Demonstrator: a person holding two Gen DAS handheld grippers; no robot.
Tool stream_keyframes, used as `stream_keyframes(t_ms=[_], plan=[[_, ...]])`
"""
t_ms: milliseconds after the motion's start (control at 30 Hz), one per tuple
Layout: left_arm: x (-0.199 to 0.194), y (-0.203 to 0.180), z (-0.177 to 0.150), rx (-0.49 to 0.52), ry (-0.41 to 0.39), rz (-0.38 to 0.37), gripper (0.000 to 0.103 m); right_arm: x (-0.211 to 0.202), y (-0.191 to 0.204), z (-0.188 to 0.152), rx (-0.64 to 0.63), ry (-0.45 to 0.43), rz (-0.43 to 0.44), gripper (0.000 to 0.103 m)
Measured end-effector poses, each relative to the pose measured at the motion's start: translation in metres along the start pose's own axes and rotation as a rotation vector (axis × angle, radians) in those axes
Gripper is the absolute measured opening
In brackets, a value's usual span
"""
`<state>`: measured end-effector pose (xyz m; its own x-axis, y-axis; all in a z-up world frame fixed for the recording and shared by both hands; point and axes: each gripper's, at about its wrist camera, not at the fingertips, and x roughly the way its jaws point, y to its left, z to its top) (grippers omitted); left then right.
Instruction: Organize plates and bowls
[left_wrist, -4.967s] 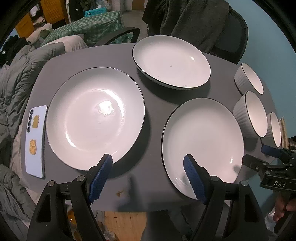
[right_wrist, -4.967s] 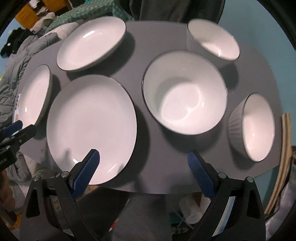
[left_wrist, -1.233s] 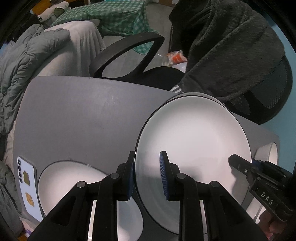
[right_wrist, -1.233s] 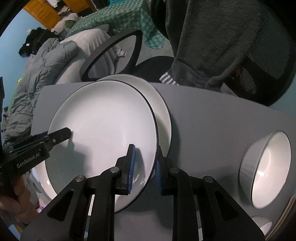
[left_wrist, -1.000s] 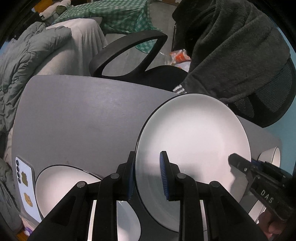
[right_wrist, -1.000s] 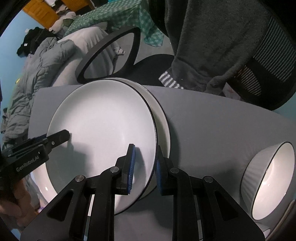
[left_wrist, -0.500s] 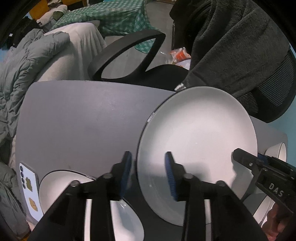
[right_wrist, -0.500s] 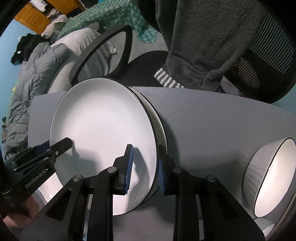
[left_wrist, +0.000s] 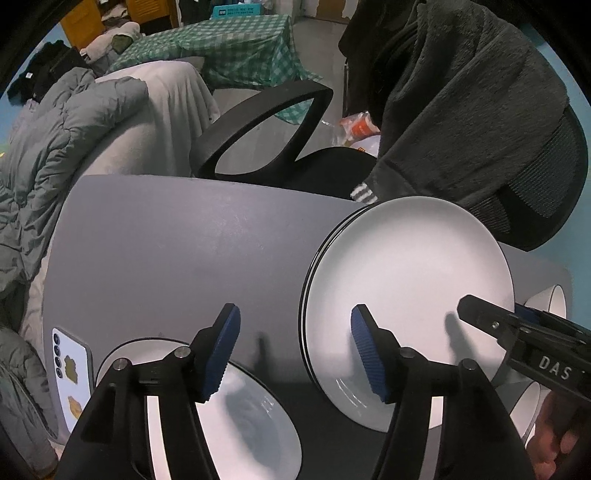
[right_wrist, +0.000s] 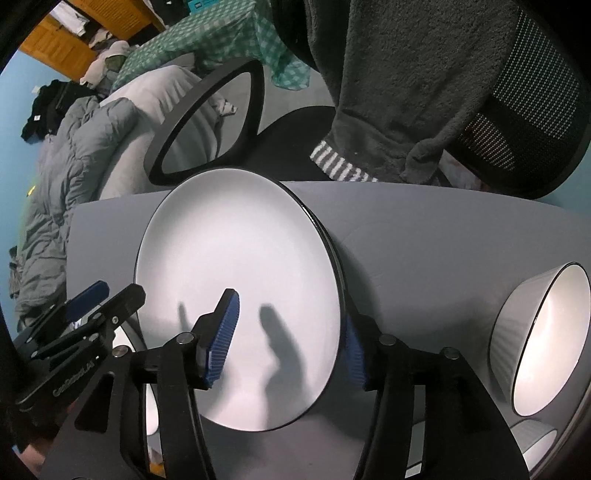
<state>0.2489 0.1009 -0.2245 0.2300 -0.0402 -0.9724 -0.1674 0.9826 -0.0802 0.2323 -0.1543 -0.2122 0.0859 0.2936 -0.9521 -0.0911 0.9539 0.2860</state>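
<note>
Grey table (left_wrist: 177, 258) spread out under me, an office chair (left_wrist: 266, 122) behind its far edge with a dark fleece (left_wrist: 461, 99) slung over the backrest. On the far side of the table sits the stack of white plates (left_wrist: 406, 280), black rims lining up, top plate lying flat on the one beneath. Nearer me on the left, another white plate (left_wrist: 251, 417) lies alone. A ribbed bowl (right_wrist: 543, 336) stands to the right of the stack. My left gripper (left_wrist: 295, 350) is spread wide, straddling the stack's left rim, nothing held. My right gripper (right_wrist: 288, 339) gapes just as wide across the stack's right rim, clear of it. A phone (left_wrist: 72, 373) lies at the table's left edge.
</note>
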Motion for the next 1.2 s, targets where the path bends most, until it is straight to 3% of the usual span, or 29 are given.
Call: stream_keyframes(t_ms=[333,367,433,733,1200], plan=[[-0.021,0.016,-0.008,-0.017,-0.036,-0.016,0.068,0.001,0.005,0.001,0.000,0.010,-0.048,0.055],[-0.023,0.019,-0.009,-0.019,-0.037,-0.019,0.068,0.000,0.005,0.001,0.000,0.004,-0.059,0.056],[-0.028,0.024,-0.013,-0.023,-0.043,-0.024,0.068,-0.003,0.007,0.001,-0.007,-0.018,-0.103,0.069],[-0.051,0.060,-0.030,-0.069,-0.074,-0.039,0.068,-0.016,0.013,-0.002,-0.040,-0.042,-0.123,0.069],[-0.059,0.133,-0.082,-0.175,-0.071,-0.023,0.068,-0.033,0.061,-0.058,-0.215,-0.045,-0.102,0.069]])
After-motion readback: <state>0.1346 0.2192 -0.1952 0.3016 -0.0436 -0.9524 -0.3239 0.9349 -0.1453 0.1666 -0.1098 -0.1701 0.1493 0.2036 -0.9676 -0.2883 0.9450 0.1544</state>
